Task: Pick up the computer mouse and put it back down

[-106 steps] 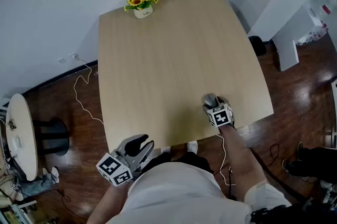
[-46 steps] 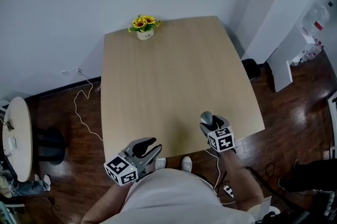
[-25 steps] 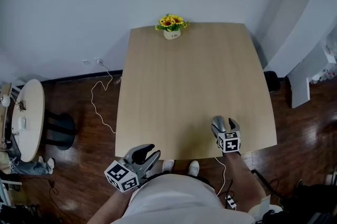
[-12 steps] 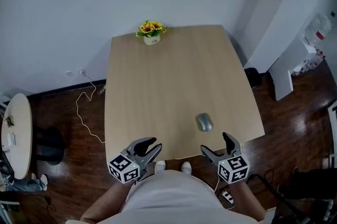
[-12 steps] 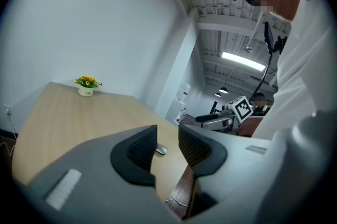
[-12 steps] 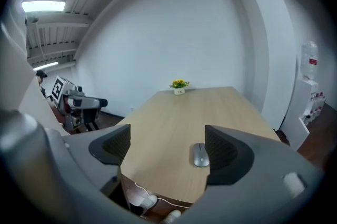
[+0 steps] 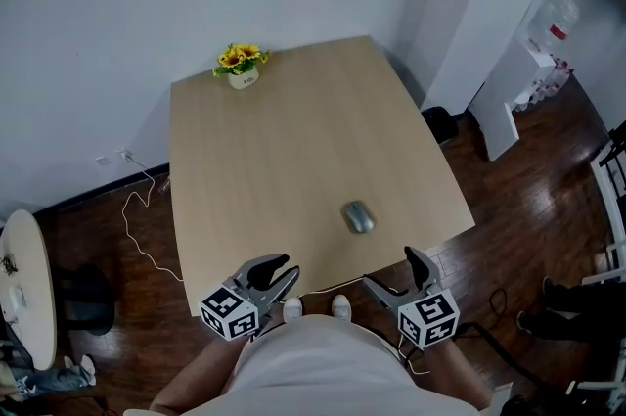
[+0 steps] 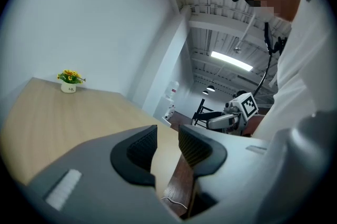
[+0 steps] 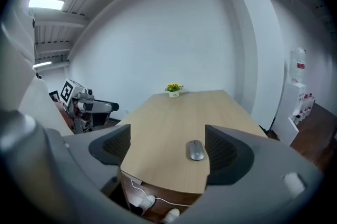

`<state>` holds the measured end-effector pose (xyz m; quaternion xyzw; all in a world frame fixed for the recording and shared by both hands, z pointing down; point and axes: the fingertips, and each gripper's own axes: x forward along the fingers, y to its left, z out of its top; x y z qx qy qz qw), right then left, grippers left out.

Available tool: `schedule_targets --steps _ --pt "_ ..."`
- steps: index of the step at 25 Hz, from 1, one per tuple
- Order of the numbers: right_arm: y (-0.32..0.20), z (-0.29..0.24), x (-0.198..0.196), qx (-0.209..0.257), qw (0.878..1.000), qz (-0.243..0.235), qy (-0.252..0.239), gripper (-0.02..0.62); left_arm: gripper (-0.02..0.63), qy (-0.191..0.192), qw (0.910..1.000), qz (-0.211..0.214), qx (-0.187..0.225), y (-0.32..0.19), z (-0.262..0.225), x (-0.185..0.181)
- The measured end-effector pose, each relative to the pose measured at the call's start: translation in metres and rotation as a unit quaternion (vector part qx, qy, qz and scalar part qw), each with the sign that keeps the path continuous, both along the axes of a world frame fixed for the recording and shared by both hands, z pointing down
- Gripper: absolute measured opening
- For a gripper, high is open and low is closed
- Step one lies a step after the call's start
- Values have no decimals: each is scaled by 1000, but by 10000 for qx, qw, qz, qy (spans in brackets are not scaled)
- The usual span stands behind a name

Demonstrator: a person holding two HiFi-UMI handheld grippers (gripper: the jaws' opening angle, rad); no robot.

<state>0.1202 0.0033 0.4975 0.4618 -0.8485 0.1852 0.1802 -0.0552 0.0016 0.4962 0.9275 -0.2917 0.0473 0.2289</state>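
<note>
In the head view, the mouse (image 7: pixel 358 217) was seen lying on the table (image 7: pixel 245 150) near its front edge, clear of both grippers. In the left gripper view, the left gripper (image 8: pixel 167 145) was held narrowly parted, nothing between its jaws. In the right gripper view, the right gripper (image 9: pixel 167 148), its jaws just opened wide, was empty, with the mouse lying on the table beyond.

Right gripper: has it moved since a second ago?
Yes. The right gripper has drawn back off the computer mouse, past the near edge of the table; its jaws have just been opening, empty.
</note>
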Motion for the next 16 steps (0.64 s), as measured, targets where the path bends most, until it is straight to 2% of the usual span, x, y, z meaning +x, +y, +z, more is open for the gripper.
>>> schedule_targets --steps 16 --pt "-8 -11 -24 22 9999 -162 -32 446 104 52 9999 112 -64 -5 3 -8"
